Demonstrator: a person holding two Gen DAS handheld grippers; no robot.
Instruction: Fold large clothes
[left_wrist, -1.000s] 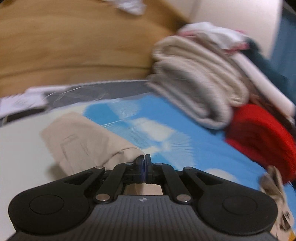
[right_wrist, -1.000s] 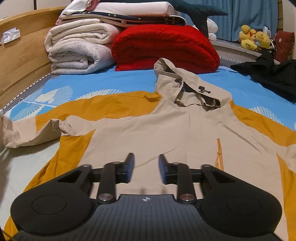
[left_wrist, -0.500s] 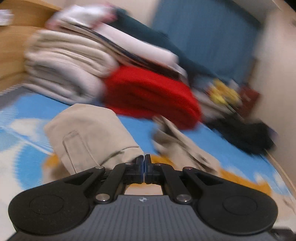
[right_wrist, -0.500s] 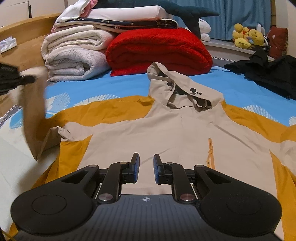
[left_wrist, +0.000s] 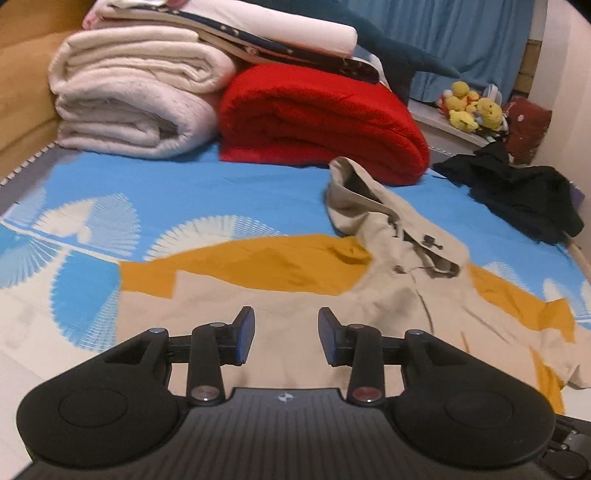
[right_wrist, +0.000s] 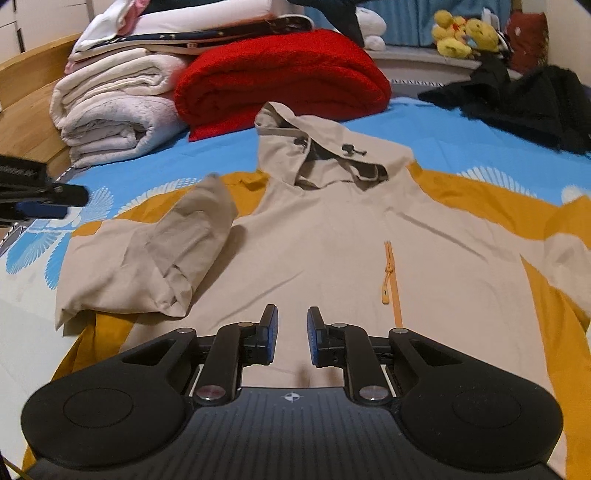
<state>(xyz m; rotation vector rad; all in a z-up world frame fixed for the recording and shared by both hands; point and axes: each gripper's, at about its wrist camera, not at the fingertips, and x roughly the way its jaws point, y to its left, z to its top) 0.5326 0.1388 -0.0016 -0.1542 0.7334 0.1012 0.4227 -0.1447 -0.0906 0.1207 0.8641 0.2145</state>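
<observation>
On blue bedsheet (right_wrist: 424, 122): jacket (right_wrist: 332, 236), red blanket (right_wrist: 280, 70).

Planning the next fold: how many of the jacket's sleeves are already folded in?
1. The jacket's left-side sleeve lies folded across its body; the right-side sleeve is spread outward, running out of frame.

left gripper (left_wrist: 286, 334) level and pointing forward, jaws wide apart with nothing between them, right gripper (right_wrist: 291, 334) level, jaws parted by a narrower gap, nothing held, blue pads (right_wrist: 272, 332) facing each other
</observation>
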